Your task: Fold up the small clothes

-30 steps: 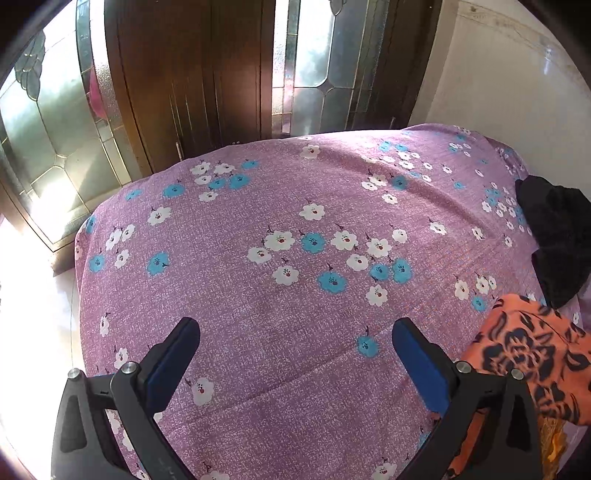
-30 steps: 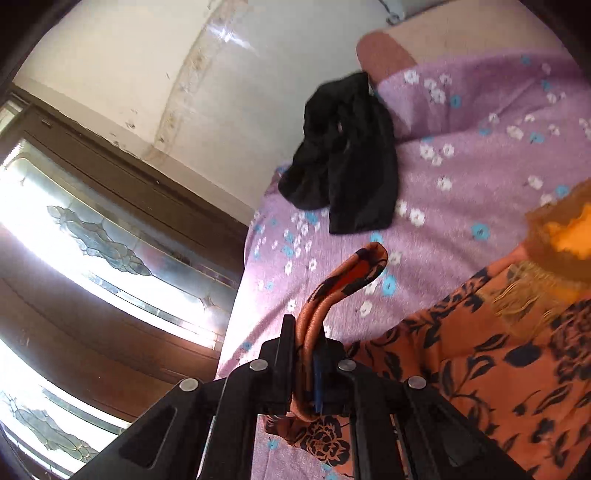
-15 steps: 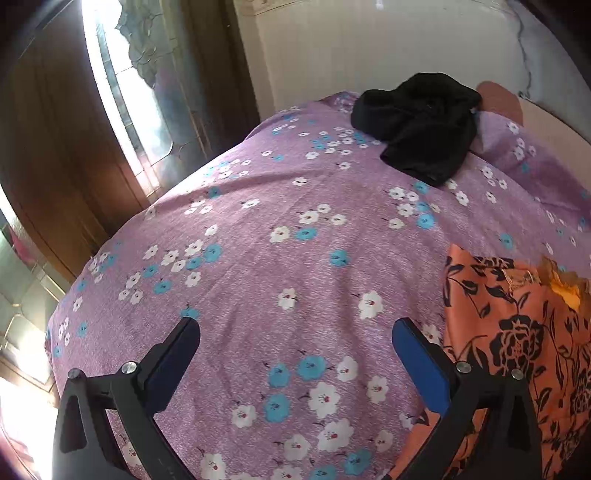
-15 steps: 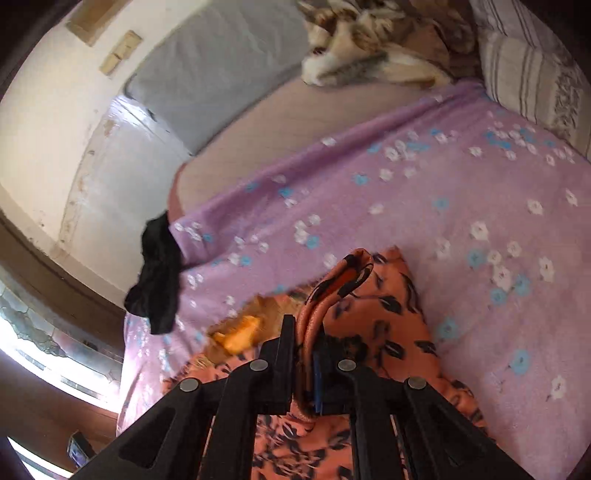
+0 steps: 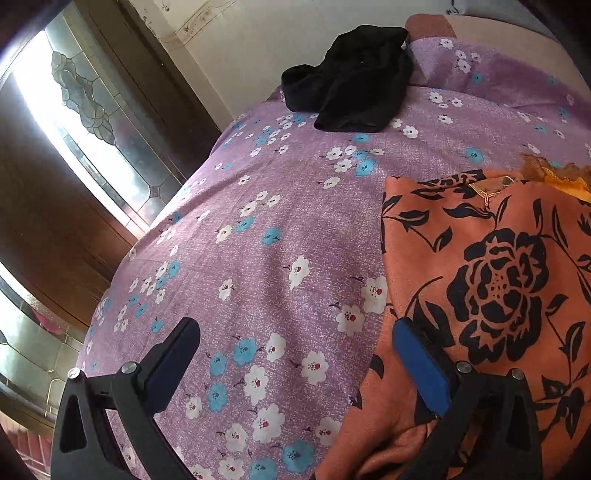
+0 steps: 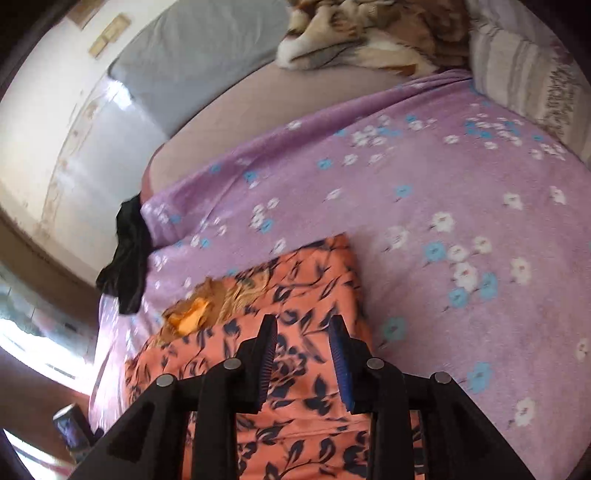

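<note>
An orange garment with a black flower print [image 5: 491, 280] lies folded flat on the purple flowered bedsheet [image 5: 288, 229]. It also shows in the right wrist view [image 6: 295, 295], with a yellow-orange trimmed part [image 6: 192, 314] at its far left edge. My left gripper [image 5: 295, 354] is open and empty, its right finger [image 5: 421, 362] over the garment's left edge. My right gripper [image 6: 303, 350] is open and empty, just above the garment.
A crumpled black garment [image 5: 354, 81] lies at the far end of the bed by the wall, also in the right wrist view [image 6: 127, 254]. A brown patterned blanket [image 6: 369, 33] and a striped pillow [image 6: 524, 77] lie at the head. Glass-panelled wooden doors [image 5: 85, 122] stand left.
My right gripper has opened and let go of the orange garment, which now lies flat. My left gripper has swung right toward the garment's edge.
</note>
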Available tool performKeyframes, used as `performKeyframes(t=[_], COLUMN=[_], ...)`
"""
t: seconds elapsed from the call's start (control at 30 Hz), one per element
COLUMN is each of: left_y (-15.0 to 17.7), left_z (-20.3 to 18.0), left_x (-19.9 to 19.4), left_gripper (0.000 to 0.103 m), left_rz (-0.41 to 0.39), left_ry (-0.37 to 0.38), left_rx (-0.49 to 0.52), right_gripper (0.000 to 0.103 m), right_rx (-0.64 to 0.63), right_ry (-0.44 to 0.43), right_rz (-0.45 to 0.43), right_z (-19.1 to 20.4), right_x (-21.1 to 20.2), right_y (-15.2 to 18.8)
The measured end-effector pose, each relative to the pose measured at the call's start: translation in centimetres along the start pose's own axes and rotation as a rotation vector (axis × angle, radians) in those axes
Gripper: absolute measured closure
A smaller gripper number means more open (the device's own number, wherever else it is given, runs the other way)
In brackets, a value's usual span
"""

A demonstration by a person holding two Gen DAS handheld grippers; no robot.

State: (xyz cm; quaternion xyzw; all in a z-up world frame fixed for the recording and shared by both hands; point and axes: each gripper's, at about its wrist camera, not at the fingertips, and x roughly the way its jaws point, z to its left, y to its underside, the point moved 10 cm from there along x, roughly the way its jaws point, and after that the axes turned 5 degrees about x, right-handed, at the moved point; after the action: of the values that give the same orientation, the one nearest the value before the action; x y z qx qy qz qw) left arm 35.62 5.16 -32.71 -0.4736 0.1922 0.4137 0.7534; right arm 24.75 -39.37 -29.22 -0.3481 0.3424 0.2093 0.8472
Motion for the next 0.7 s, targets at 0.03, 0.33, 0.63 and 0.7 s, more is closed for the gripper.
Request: performKeyframes(t=[0.03,0.33,0.63,0.7], left_y=[0.1,-2.5,-0.8,-1.2], left_z=[-0.1,-0.2,-5.2,-4.5], left_x=[0.1,-3.4,-1.4,-1.3], left_gripper=[0.000,0.000,0.000,0.000], left_rz=[0.004,-0.151,-0.022,-0.019], left_ry=[-0.007,0.069,0.236,0.255], left_rx=[0.006,-0.030,0.077,0.038], right_gripper=[0.071,0.071,0.072,0.072], right_rx=[-0.026,-0.090,-0.278,-0.222], right_ry=[0.029,0.029,-0.015,-0.057], right_rz=[0.056,0.172,0.425,0.389], right_z=[0.4,2.0,6.0,6.1], right_x=[1.3,2.3,6.6,5.5], right_y=[1.1,3.4,10.4,8.4])
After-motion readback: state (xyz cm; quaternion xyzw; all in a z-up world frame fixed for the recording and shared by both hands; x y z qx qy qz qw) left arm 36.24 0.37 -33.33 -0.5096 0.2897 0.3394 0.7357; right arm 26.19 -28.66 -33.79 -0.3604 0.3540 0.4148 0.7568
